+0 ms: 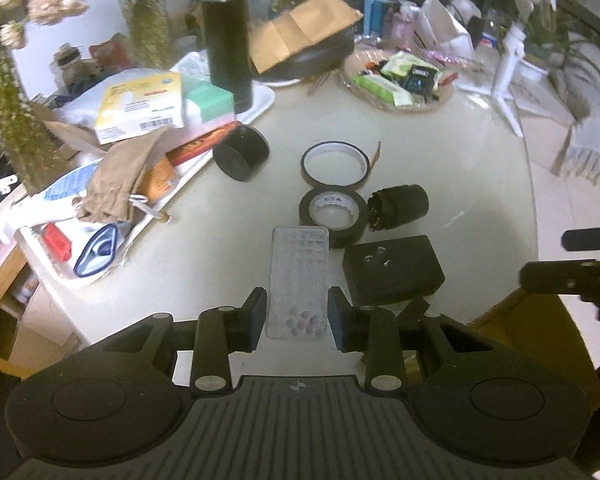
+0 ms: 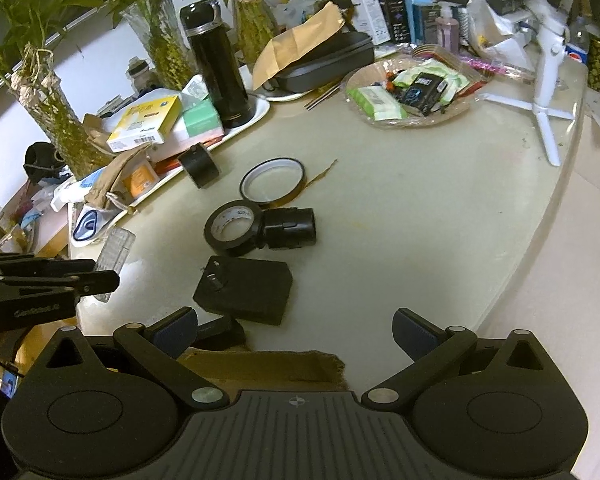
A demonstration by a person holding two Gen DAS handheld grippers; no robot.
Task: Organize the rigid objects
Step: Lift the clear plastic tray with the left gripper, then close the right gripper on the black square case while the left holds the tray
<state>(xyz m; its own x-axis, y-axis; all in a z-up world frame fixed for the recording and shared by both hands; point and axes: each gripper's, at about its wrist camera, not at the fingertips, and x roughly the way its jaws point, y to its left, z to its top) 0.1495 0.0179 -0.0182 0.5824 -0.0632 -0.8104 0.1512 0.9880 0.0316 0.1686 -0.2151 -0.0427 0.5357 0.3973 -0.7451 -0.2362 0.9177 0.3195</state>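
On tabletop (image 2: 400, 216), near front edge: sorting barely begun, by my reading. Left gripper (image 1: 298, 316), jaws narrow, holds clear case (image 1: 298, 280) lifted off surface. Right gripper (image 2: 296, 332), jaws wide, empty, hovers over edge. Still loose, largest first: one adapter block (image 2: 246, 290), two tape rolls — black (image 2: 232, 230), amber (image 2: 274, 182) just beyond it — one plug barrel (image 2: 290, 226) touching black roll, one black cap (image 2: 200, 168) against tray (image 2: 256, 114). No sorting bin identifiable.

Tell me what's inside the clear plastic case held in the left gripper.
The clear plastic case, held in the left gripper, has a grid of small compartments. A few small round pinkish pieces sit at the end nearest the camera; the rest look empty. What the pieces are is too blurred to tell.
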